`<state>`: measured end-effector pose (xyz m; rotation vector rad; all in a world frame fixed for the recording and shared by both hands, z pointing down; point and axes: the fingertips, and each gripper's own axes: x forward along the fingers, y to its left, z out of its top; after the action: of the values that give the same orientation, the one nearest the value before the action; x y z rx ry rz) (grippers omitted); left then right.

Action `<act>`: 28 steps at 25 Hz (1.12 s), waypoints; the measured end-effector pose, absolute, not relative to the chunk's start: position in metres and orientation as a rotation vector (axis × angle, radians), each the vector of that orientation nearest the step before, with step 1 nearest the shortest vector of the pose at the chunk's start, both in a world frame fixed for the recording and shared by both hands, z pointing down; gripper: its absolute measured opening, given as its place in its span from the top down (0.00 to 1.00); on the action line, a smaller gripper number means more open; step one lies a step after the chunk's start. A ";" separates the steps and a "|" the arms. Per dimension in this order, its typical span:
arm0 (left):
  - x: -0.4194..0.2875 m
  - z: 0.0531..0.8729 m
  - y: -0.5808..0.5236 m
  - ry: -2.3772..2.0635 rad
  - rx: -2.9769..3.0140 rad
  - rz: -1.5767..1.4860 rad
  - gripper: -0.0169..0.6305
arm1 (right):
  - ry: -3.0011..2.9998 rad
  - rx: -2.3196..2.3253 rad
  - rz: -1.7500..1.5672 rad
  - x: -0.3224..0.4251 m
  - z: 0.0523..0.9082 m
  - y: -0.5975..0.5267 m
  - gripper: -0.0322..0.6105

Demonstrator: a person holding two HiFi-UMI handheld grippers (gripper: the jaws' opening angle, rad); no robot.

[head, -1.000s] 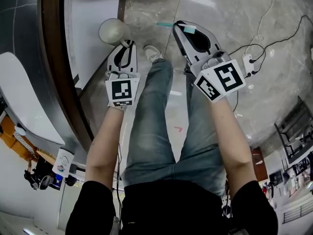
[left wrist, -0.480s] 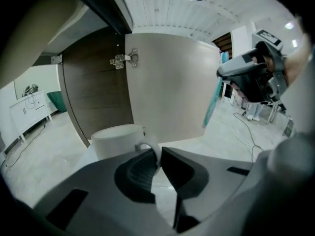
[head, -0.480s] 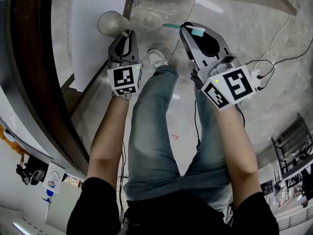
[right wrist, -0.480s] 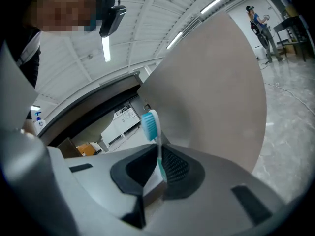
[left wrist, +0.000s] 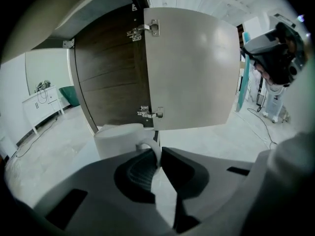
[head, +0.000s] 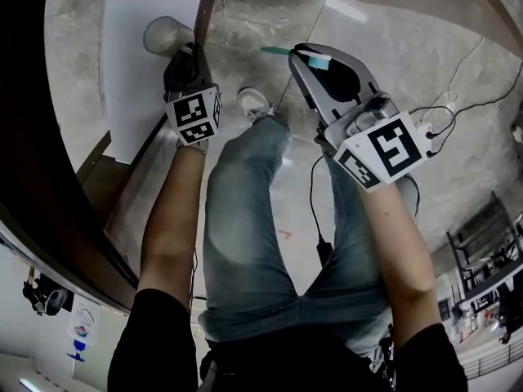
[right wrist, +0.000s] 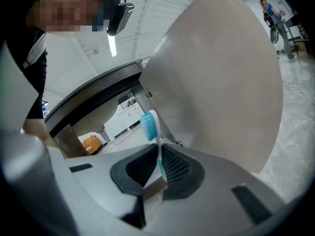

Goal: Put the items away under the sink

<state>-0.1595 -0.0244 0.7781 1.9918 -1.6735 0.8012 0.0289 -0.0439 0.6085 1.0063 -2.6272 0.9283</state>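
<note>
Left gripper (left wrist: pixel 158 157), jaws narrowly pinched on the handle of a white mug (left wrist: pixel 118 139), just in front of the open cabinet door (left wrist: pixel 192 73); right gripper (right wrist: pixel 158 165), jaws clamped on a teal toothbrush (right wrist: pixel 150 124), brush head projecting beyond the tips, right of that door.

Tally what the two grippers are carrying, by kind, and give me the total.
Mug: 1, its handle clamped in the left gripper jaws
Toothbrush: 1, blue-headed, clamped in the right gripper jaws
Total: 2
</note>
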 end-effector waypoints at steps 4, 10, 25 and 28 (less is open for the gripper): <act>-0.170 0.795 -0.026 -1.695 1.938 0.805 0.90 | -2.622 1.018 0.933 0.029 0.614 -0.046 0.87; -0.169 0.812 -0.027 -1.694 1.904 0.818 0.90 | -2.620 1.008 0.948 0.033 0.619 -0.045 0.87; -0.180 0.848 -0.021 -1.683 1.737 0.773 0.90 | -2.608 0.960 0.969 0.027 0.632 -0.045 0.87; -0.184 0.852 -0.016 -1.671 1.707 0.780 0.90 | -2.600 0.951 0.969 0.022 0.633 -0.044 0.87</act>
<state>-0.1837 -0.0156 0.8524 1.7070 -1.6707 0.7800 0.0219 -0.0444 0.6331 0.9514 -2.5998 0.9688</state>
